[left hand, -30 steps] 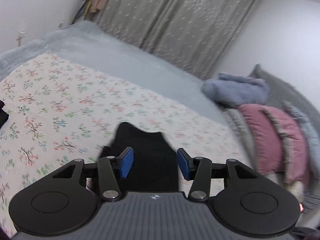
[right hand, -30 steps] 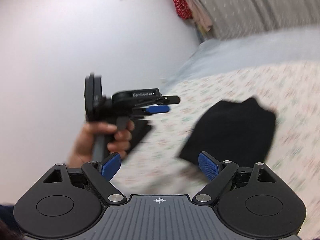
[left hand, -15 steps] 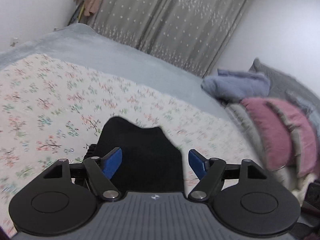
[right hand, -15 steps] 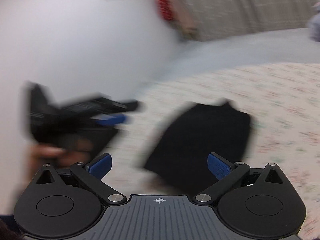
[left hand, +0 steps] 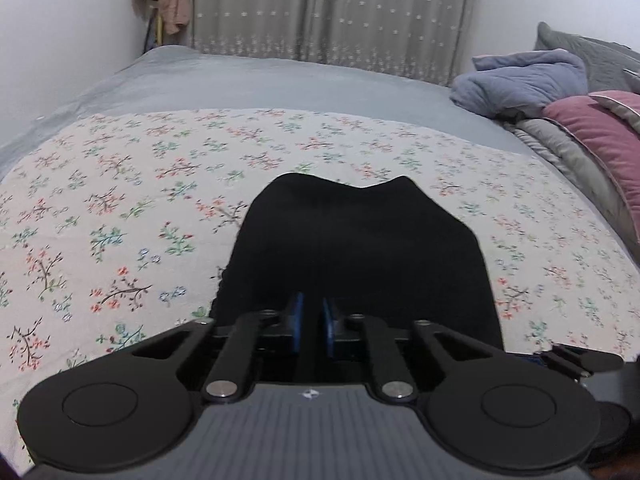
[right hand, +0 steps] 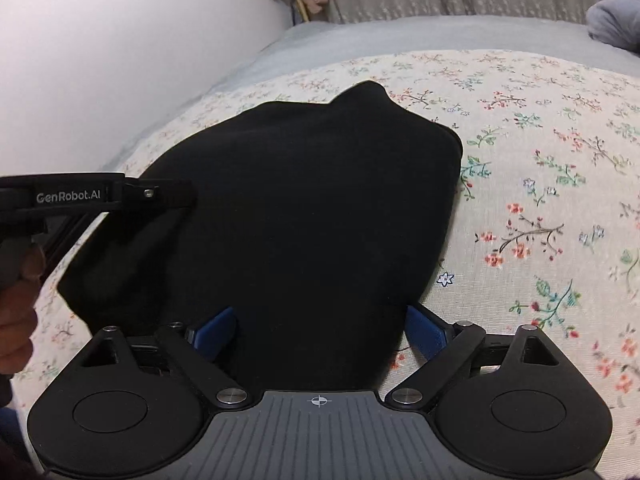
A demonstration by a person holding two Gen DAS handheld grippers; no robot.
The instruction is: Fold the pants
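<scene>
The black pants [left hand: 360, 248] lie folded into a compact block on the floral sheet [left hand: 120, 208]. My left gripper [left hand: 312, 320] is down at their near edge, its blue pads drawn together on the cloth. In the right wrist view the same left gripper [right hand: 176, 196] reaches in from the left onto the left border of the pants [right hand: 304, 200]. My right gripper [right hand: 320, 332] stands wide over the near right corner. Its jaws are closing, with black cloth between the pads [right hand: 424, 332], which do not press on it.
The bed carries a grey blanket [left hand: 280, 80] beyond the sheet. Pink and grey pillows [left hand: 600, 144] and a blue bundle [left hand: 528, 76] are piled at the right. A white wall [right hand: 120, 40] runs along the left, curtains [left hand: 328, 12] at the back. A hand [right hand: 16, 300] holds the left gripper.
Both grippers have come down onto the pants, which now fill the lower part of each view. The left jaws went from open to shut. The right jaws stayed wide.
</scene>
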